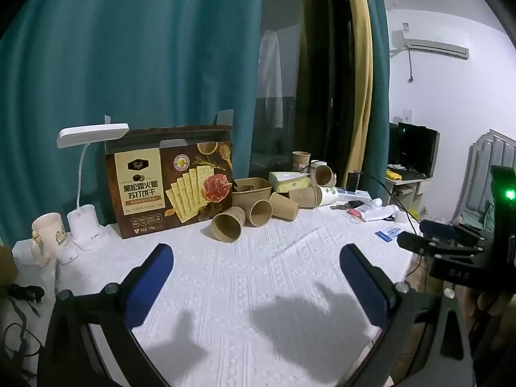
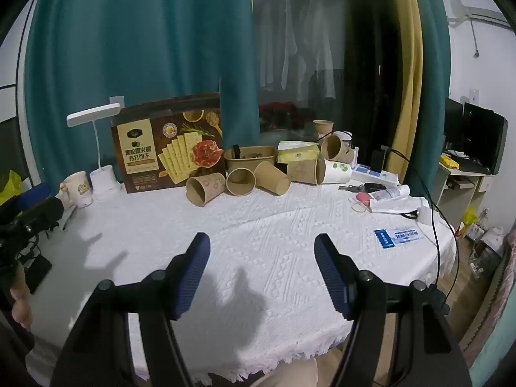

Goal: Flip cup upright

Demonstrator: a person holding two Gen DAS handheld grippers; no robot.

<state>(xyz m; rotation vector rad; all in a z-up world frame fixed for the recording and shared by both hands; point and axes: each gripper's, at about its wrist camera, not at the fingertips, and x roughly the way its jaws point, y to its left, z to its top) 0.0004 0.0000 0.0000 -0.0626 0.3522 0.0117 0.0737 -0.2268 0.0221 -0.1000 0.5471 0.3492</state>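
Several brown paper cups lie on their sides at the back of the white-clothed table (image 1: pixel 258 290). The nearest one (image 1: pixel 227 224) (image 2: pixel 203 187) points its mouth toward me; two more (image 1: pixel 260 213) (image 1: pixel 285 206) lie right of it. A white cup with green leaves (image 1: pixel 329 195) (image 2: pixel 335 171) lies further right. One brown cup (image 1: pixel 301 160) stands upright at the back. My left gripper (image 1: pixel 256 251) is open and empty, well short of the cups. My right gripper (image 2: pixel 262 242) is open and empty, also short of them; it also shows at the right edge of the left wrist view (image 1: pixel 419 235).
A cracker box (image 1: pixel 174 180) stands behind the cups, with a white desk lamp (image 1: pixel 87 225) and a mug (image 1: pixel 48 235) to its left. A brown paper bowl (image 1: pixel 251 190) and a tissue pack (image 1: pixel 288 180) sit behind. Keys, papers and a cable (image 2: pixel 387 196) clutter the right side.
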